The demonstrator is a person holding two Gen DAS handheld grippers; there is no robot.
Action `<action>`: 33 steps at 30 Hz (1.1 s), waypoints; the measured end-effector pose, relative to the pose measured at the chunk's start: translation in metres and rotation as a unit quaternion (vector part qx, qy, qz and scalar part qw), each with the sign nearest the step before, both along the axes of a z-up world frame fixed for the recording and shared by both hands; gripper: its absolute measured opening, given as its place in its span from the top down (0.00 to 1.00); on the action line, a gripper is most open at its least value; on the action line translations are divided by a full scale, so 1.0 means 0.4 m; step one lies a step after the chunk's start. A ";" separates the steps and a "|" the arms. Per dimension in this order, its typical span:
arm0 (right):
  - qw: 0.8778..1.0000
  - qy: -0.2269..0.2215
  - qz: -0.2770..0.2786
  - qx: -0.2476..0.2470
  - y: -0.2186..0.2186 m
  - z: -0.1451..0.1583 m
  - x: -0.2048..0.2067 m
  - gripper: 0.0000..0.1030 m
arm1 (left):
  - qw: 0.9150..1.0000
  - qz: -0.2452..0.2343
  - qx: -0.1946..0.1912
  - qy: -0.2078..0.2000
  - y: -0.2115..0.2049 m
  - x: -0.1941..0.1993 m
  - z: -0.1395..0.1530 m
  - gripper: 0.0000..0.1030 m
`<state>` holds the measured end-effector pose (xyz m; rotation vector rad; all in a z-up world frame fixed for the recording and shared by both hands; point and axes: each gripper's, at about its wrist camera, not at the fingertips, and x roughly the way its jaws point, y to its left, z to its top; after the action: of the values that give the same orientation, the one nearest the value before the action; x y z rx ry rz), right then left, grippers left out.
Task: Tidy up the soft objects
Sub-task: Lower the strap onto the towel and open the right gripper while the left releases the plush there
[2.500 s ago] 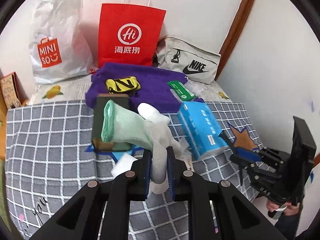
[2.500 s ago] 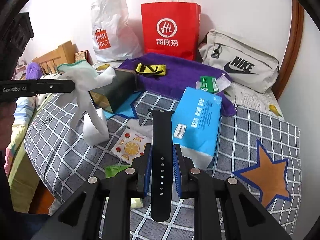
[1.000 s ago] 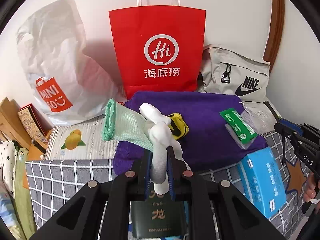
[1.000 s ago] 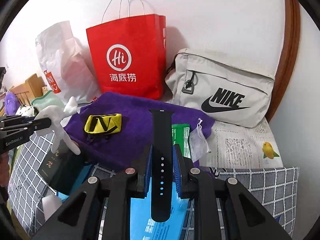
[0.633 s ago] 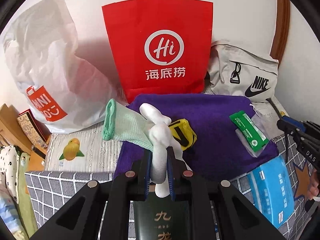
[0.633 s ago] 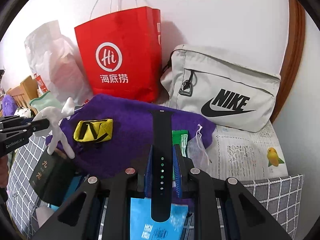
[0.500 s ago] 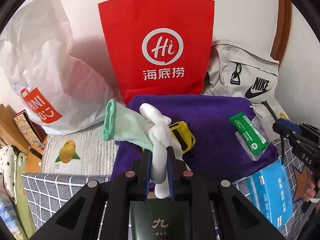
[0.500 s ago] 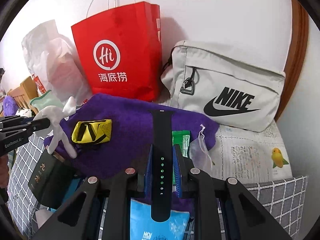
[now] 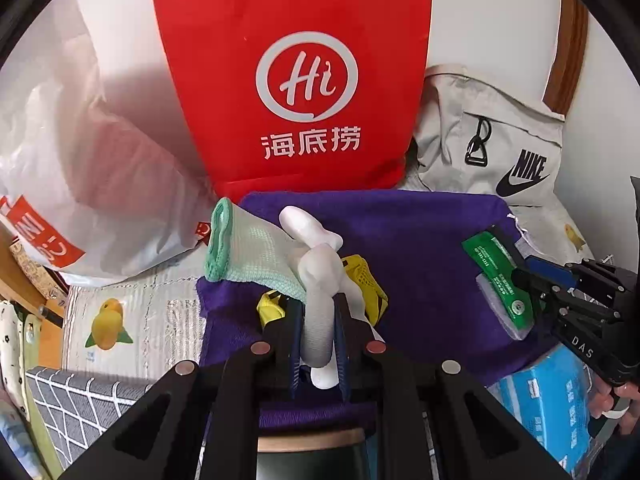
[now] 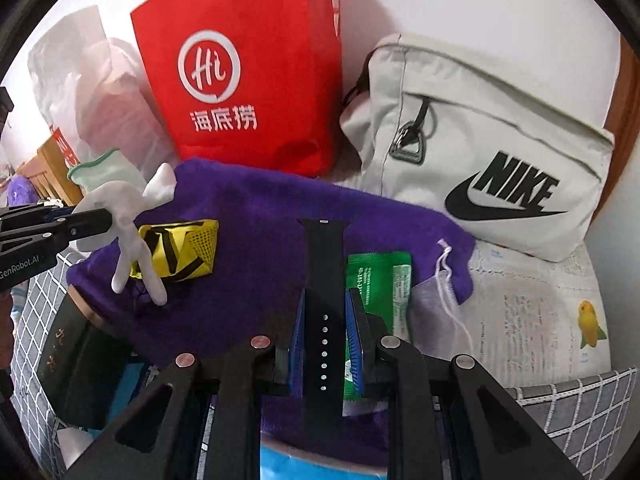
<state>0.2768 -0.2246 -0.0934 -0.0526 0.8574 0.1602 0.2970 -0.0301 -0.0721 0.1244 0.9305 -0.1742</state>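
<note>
My left gripper [image 9: 318,334] is shut on a white work glove [image 9: 316,276] with a green knit cuff, held above the left part of a purple towel [image 9: 420,248]. The glove also shows in the right wrist view [image 10: 124,216], hanging over a yellow and black pouch [image 10: 180,250]. My right gripper [image 10: 326,328] is shut on a black watch strap [image 10: 322,276] and holds it over the purple towel [image 10: 260,240], next to a green packet [image 10: 378,276]. In the left wrist view the right gripper [image 9: 532,280] is by the green packet [image 9: 496,276].
A red paper bag [image 9: 296,80], a white Miniso plastic bag [image 9: 80,176] and a grey Nike bag [image 10: 484,144] stand behind the towel against the wall. A blue tissue pack [image 9: 560,396], a dark green box [image 10: 76,364] and a mesh drawstring pouch [image 10: 436,296] lie near the towel on the bed.
Both grippers have moved forward toward the purple towel and the bags, which now look larger and closer. Each keeps its hold, on the glove and the strap.
</note>
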 end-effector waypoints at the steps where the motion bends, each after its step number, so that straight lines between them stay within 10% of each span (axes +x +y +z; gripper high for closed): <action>1: 1.000 0.003 0.001 -0.003 0.004 -0.006 0.006 0.81 | 1.000 0.000 0.000 0.002 -0.002 0.006 -0.005 0.86; 29: 0.995 0.095 0.031 0.009 0.025 -0.088 0.064 0.80 | 0.999 -0.037 -0.013 0.028 -0.048 0.025 -0.028 0.86; 33: 0.995 0.096 0.031 0.016 0.016 -0.083 0.057 0.63 | 0.998 -0.053 -0.020 0.031 -0.077 0.025 -0.027 0.86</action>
<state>0.2996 -0.2183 -0.1268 -0.0344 1.0456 0.2396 0.3069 -0.0610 -0.0829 0.1314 0.9829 -0.2954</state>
